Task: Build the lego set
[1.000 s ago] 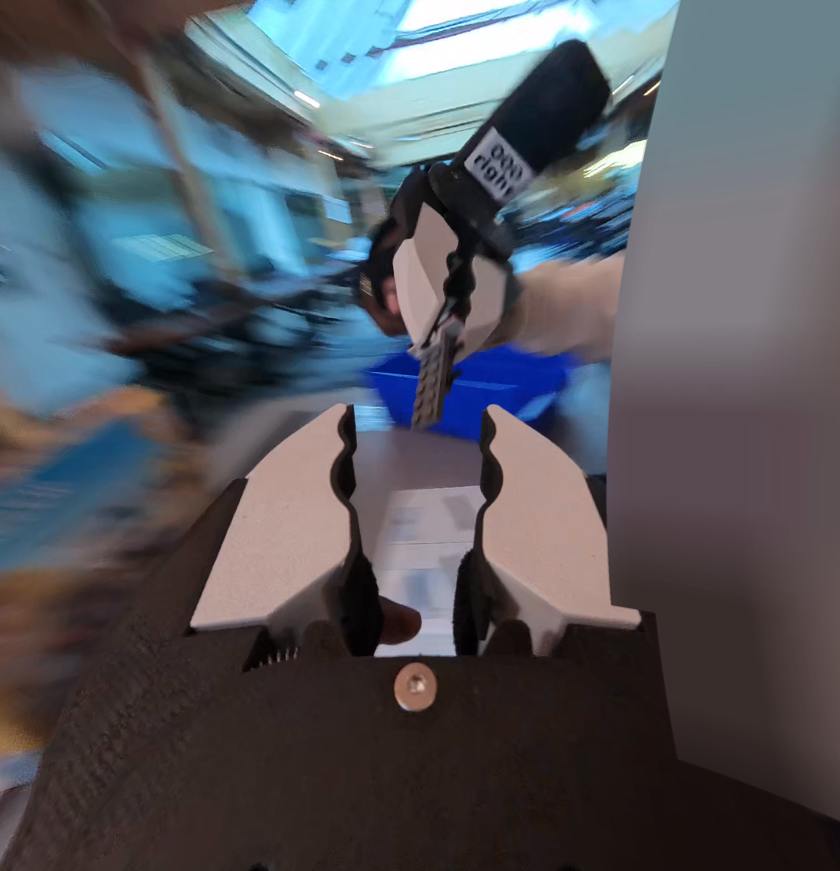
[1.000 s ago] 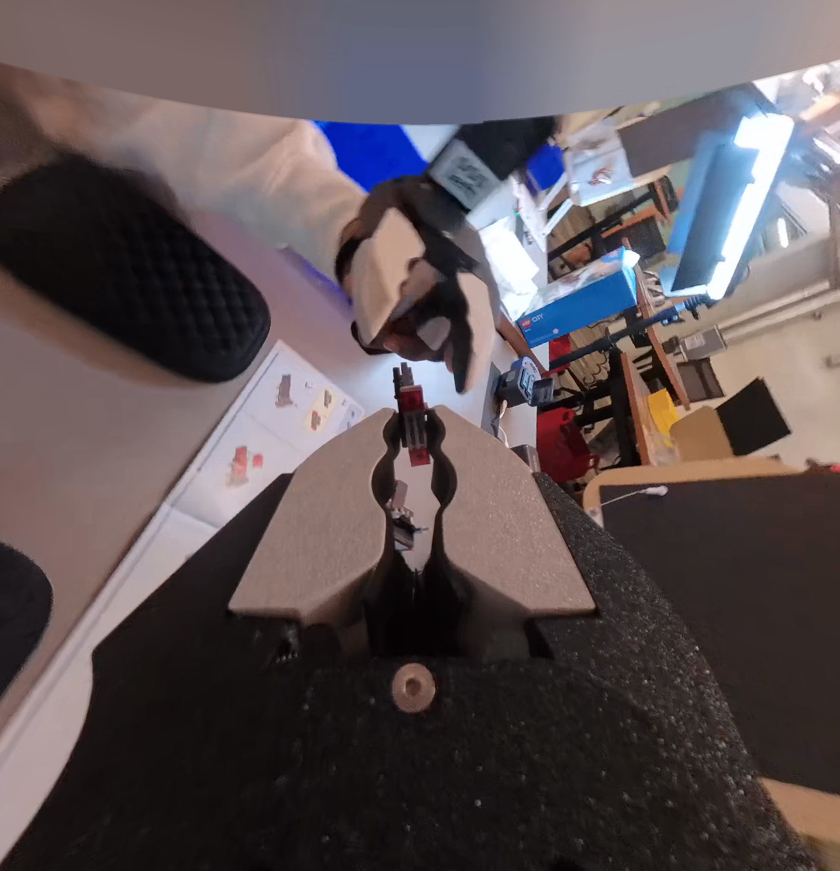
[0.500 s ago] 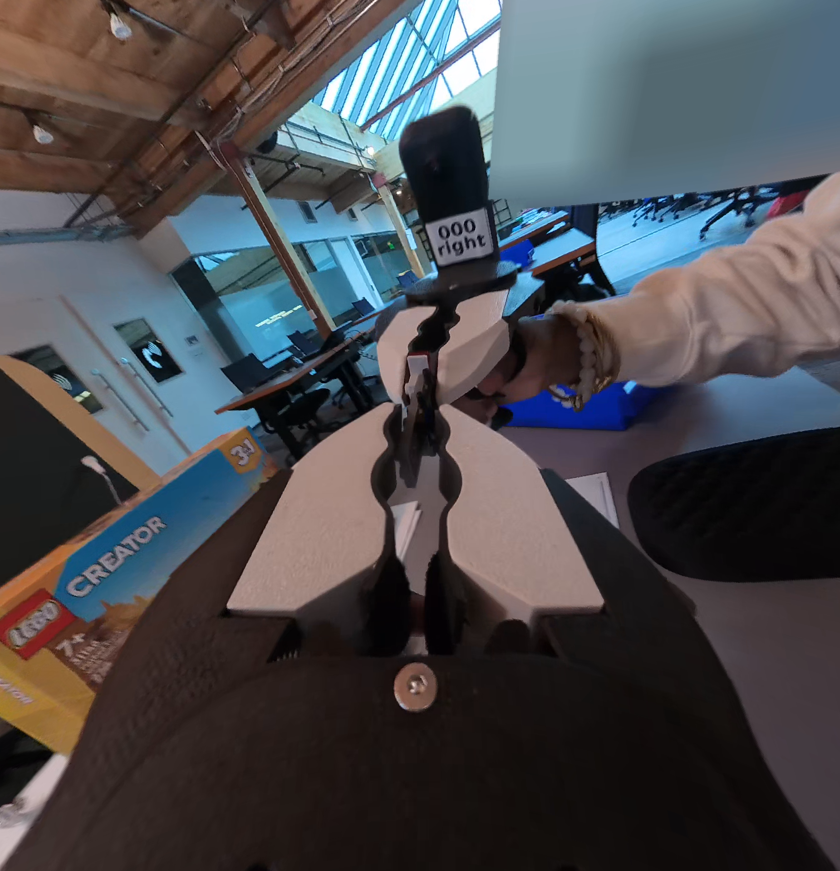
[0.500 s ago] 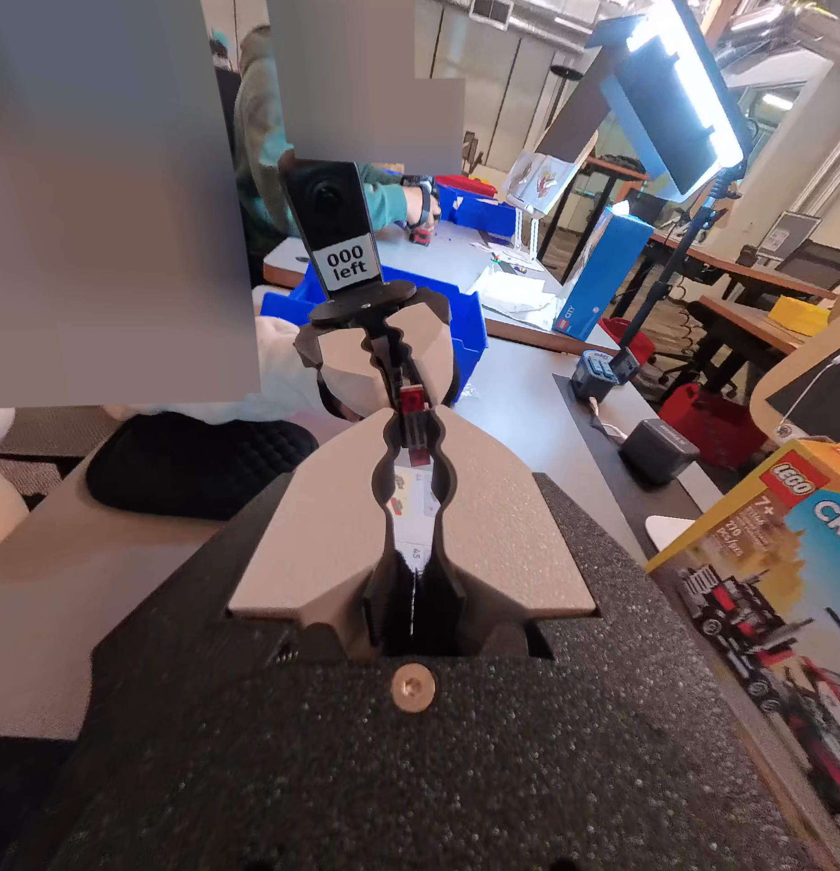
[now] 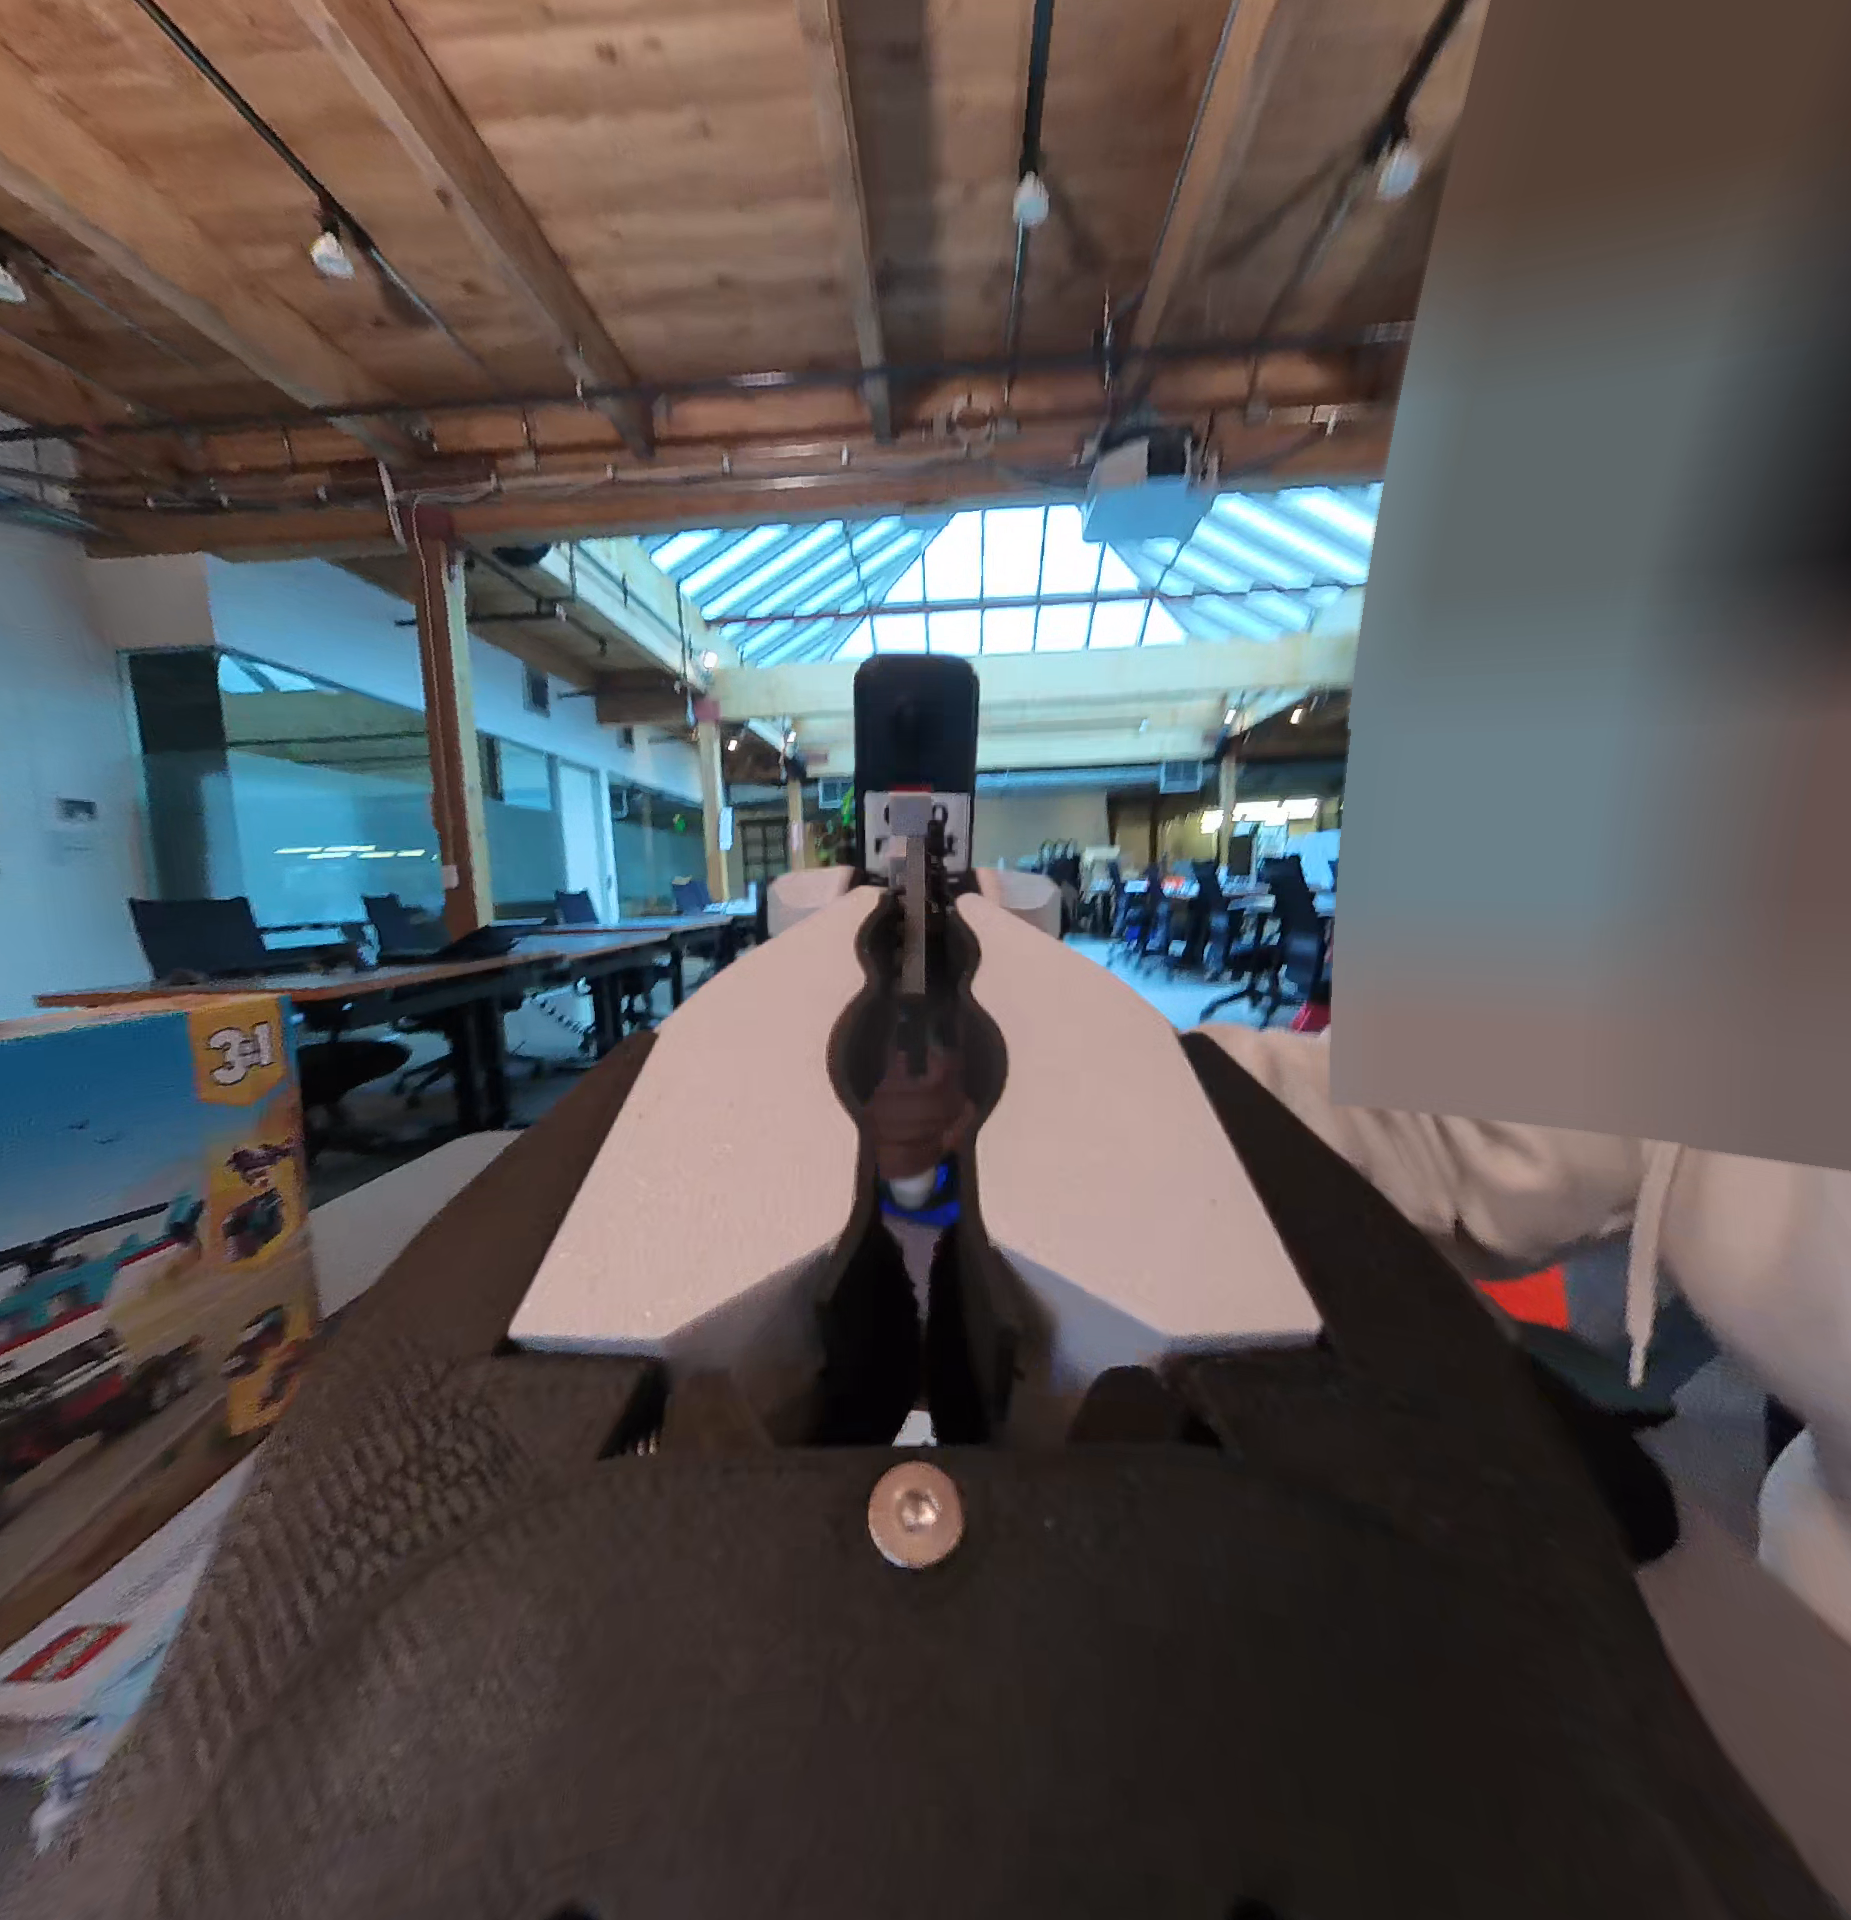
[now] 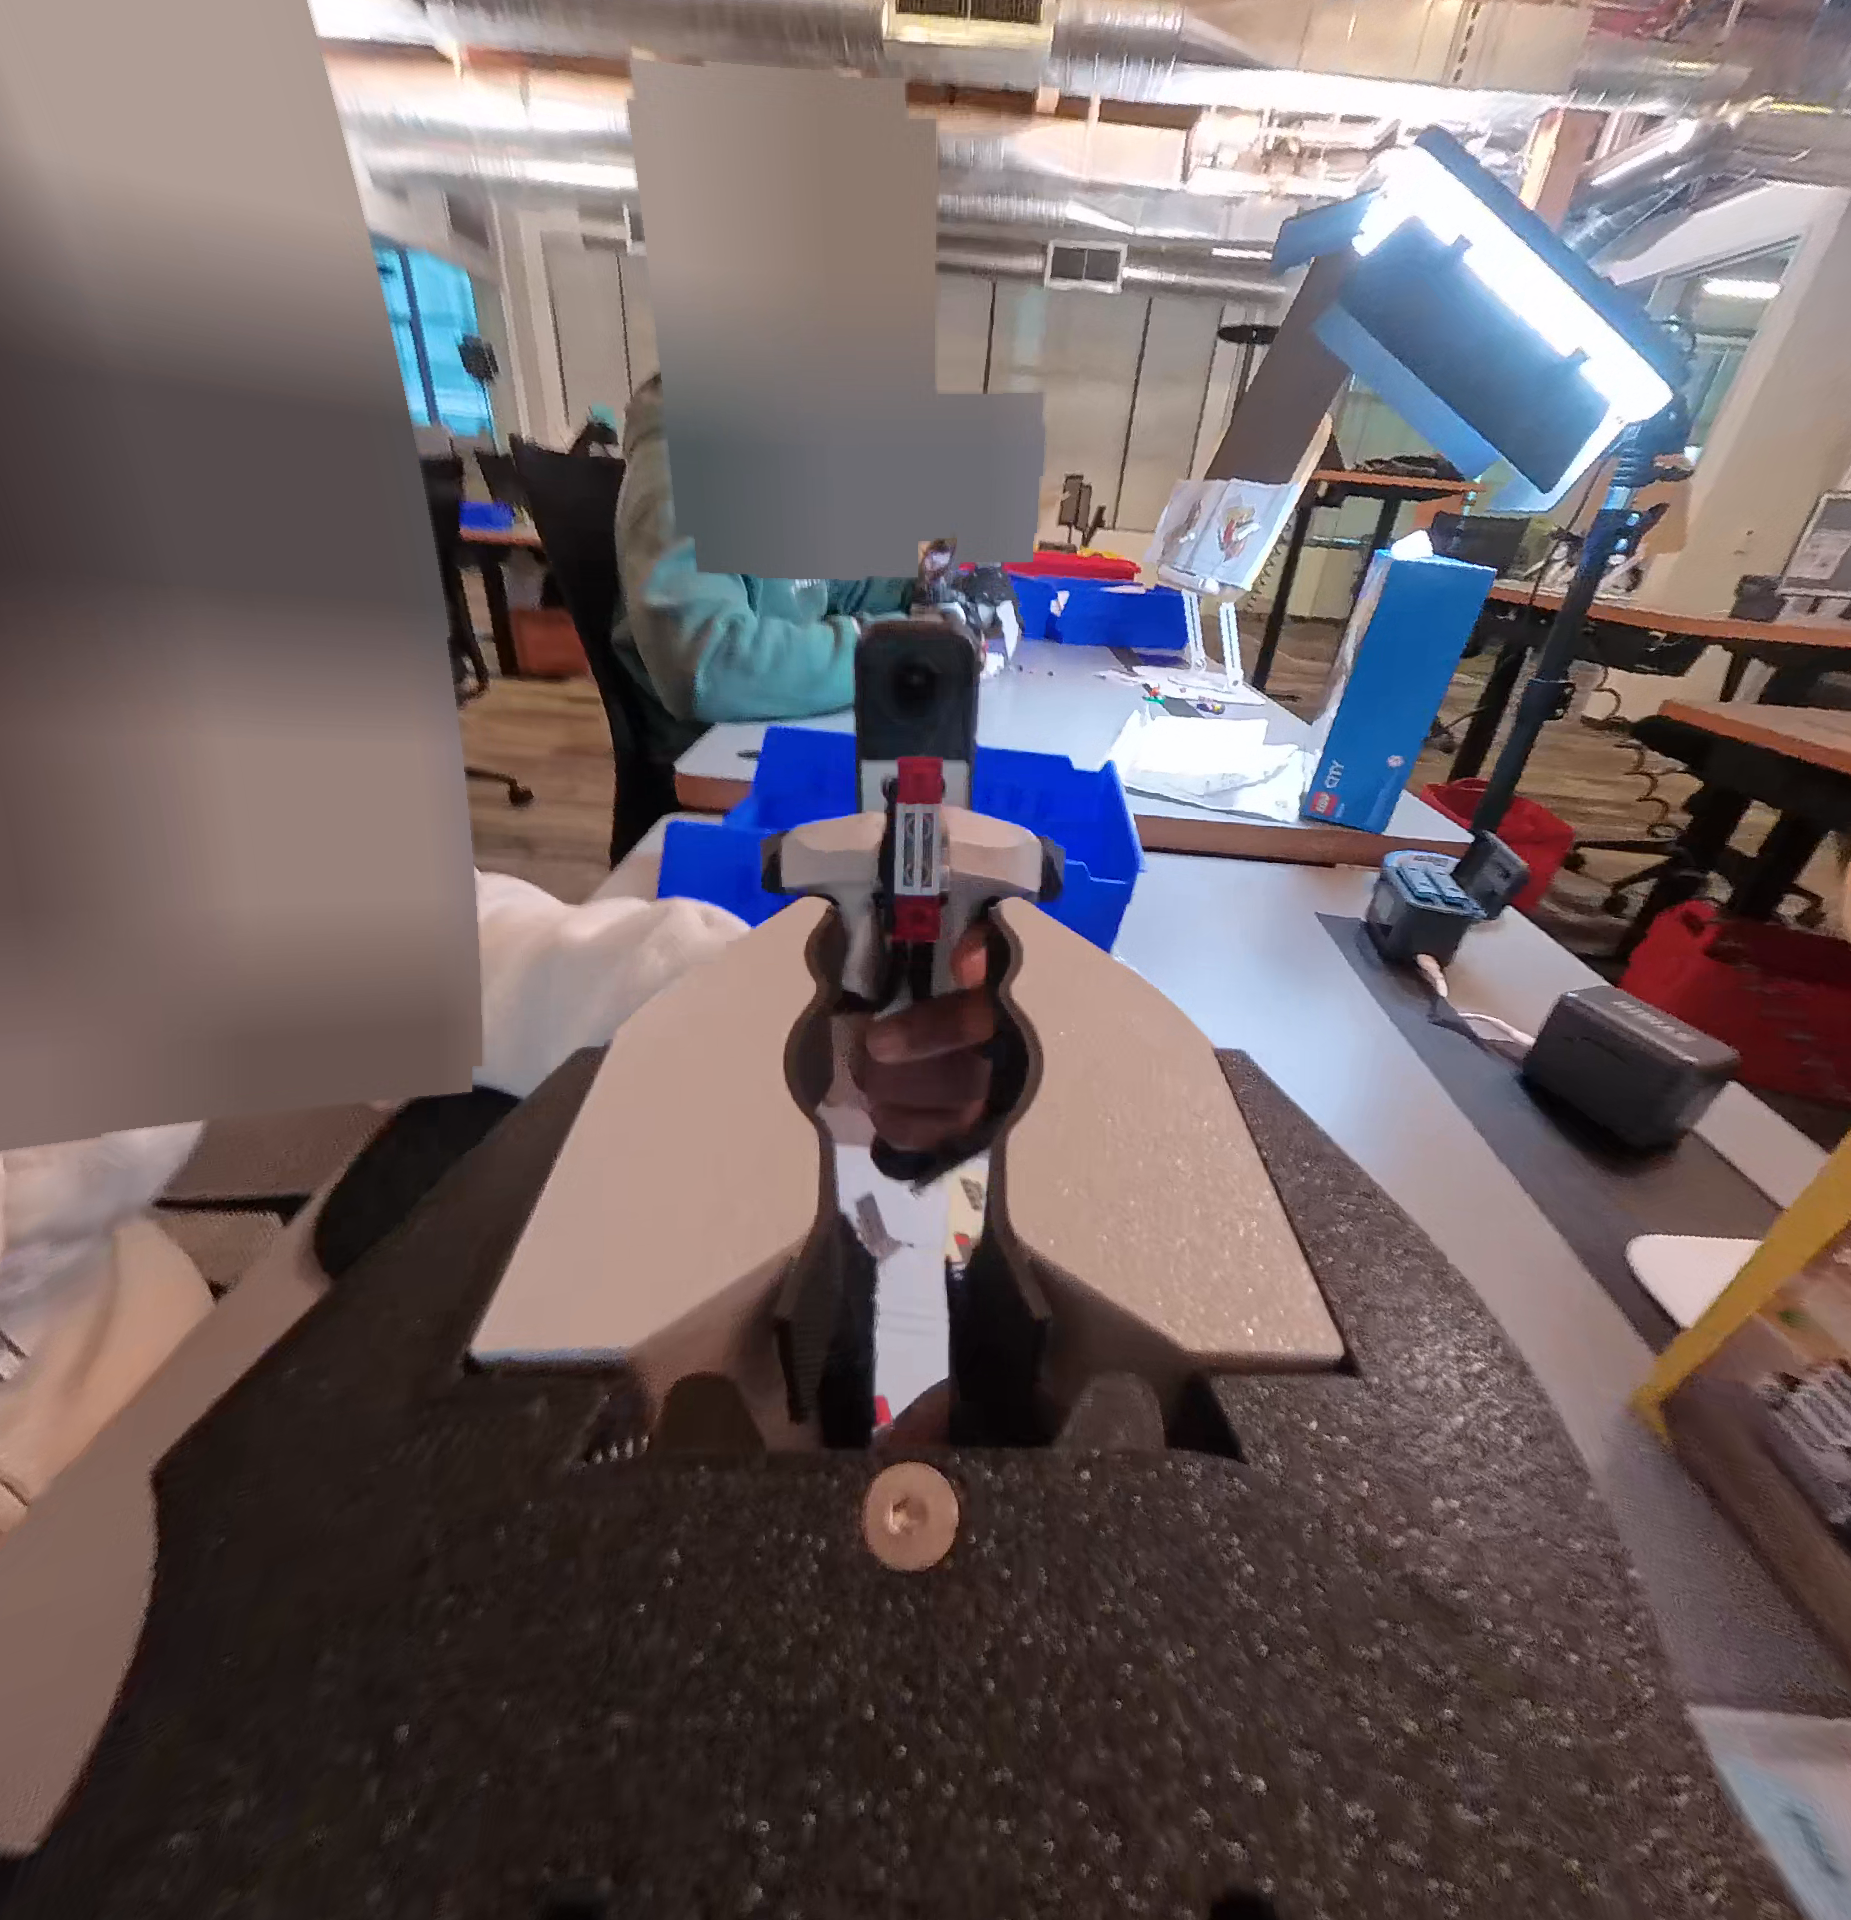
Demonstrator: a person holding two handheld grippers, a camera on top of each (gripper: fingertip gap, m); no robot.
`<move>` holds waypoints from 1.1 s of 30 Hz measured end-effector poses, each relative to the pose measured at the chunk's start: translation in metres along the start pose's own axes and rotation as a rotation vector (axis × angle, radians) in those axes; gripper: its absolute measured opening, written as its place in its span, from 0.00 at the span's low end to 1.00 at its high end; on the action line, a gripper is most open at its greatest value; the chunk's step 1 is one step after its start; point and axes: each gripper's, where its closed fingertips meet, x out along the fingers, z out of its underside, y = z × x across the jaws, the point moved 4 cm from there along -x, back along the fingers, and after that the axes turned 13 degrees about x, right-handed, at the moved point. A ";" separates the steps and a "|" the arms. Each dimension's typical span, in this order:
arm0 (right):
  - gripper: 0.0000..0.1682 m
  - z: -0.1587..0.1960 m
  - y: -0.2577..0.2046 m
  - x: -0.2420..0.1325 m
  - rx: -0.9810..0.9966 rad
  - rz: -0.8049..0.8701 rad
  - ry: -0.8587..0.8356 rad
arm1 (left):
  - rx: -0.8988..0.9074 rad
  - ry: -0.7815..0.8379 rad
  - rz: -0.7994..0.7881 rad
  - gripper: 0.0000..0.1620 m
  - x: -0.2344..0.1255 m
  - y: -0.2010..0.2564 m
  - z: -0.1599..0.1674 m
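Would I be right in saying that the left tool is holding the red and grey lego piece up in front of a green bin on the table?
Not quite: the bin is blue, not green, as the right wrist view shows. The rest stands: the left tool holds the red and grey lego piece up in front of it.

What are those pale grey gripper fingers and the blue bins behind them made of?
The right gripper's pale grey fingers look like matte, grainy plastic, perhaps 3D-printed: the surface is finely speckled and without gloss. The blue bins on the grey table look like smooth moulded plastic, with an even colour and a slight sheen.
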 end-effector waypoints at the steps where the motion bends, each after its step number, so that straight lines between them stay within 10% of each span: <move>1: 0.14 0.000 -0.001 0.002 0.022 -0.004 0.021 | -0.026 0.031 -0.003 0.05 -0.001 -0.001 -0.001; 21: 0.06 0.006 0.009 0.012 0.092 0.049 0.009 | -0.023 0.006 -0.038 0.05 -0.008 -0.006 0.009; 33: 0.07 0.008 0.018 0.003 -0.251 0.245 -0.479 | 0.407 -0.535 -0.052 0.17 0.002 -0.011 0.021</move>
